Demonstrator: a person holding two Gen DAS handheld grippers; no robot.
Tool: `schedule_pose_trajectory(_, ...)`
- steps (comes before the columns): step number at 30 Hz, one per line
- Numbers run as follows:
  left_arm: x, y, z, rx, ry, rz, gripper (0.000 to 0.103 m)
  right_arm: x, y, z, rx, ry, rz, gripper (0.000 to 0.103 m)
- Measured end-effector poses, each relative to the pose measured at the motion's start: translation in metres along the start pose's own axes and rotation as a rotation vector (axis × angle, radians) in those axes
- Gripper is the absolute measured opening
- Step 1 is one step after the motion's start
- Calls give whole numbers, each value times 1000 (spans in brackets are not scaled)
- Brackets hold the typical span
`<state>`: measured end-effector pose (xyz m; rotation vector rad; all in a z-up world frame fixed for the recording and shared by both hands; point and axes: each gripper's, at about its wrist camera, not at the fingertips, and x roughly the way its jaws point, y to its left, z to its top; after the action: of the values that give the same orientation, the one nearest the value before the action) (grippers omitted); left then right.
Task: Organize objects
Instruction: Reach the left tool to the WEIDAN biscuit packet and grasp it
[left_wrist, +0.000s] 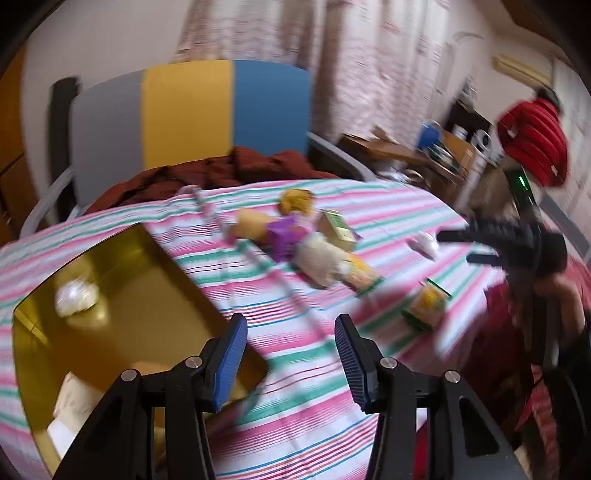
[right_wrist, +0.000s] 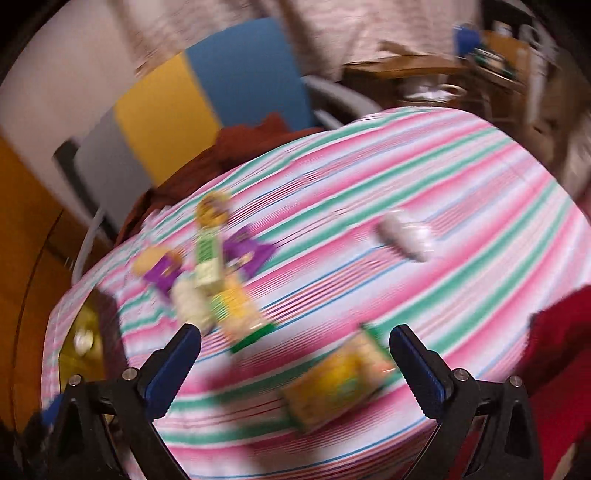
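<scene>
- Striped pink, green and white tablecloth (left_wrist: 303, 373) across the whole table, with a grey, yellow and blue panel (left_wrist: 192, 110) behind and rumpled dark red cloth (left_wrist: 236, 166) at the far edge.
- Both views smeared by motion blur; small details hard to read.
- Left gripper (left_wrist: 291, 354) low over the cloth, blue-padded fingers spread apart, nothing between them.
- Gold tray (left_wrist: 140, 295) just to its left, left finger overlapping the tray's near corner; a crumpled white ball (left_wrist: 75, 295) inside, pale packets (left_wrist: 74, 402) at the near end.
- Loose heap of snack packets (left_wrist: 295, 240) mid-table, purple, yellow and cream wrappers touching one another, kind unreadable.
- Green-and-yellow packet (left_wrist: 426, 302) lying apart from the heap, nearer the right side.
- Right gripper (right_wrist: 295, 373) wide open over that same green-and-yellow packet (right_wrist: 336, 380), fingers on either side of it; contact impossible to judge through the blur.
- Small white object (right_wrist: 404, 236) alone on the cloth further off.
- Red sleeve (right_wrist: 554, 354) at the right edge.
</scene>
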<state>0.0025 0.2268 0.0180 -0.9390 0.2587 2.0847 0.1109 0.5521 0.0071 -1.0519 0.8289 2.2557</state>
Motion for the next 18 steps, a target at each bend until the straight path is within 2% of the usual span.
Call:
schedule_pose_trajectory(6, 30, -40, 4, 114, 50, -69, 50, -1, -54, 10, 158, -68, -29, 103)
schedule_pose_trajectory(10, 55, -62, 8, 171, 77, -98, 51, 1, -75, 11, 252, -82, 77, 103)
schedule_pose_trajectory(18, 111, -111, 14, 295, 123, -187, 51, -2, -79, 5, 282, -121, 199, 103)
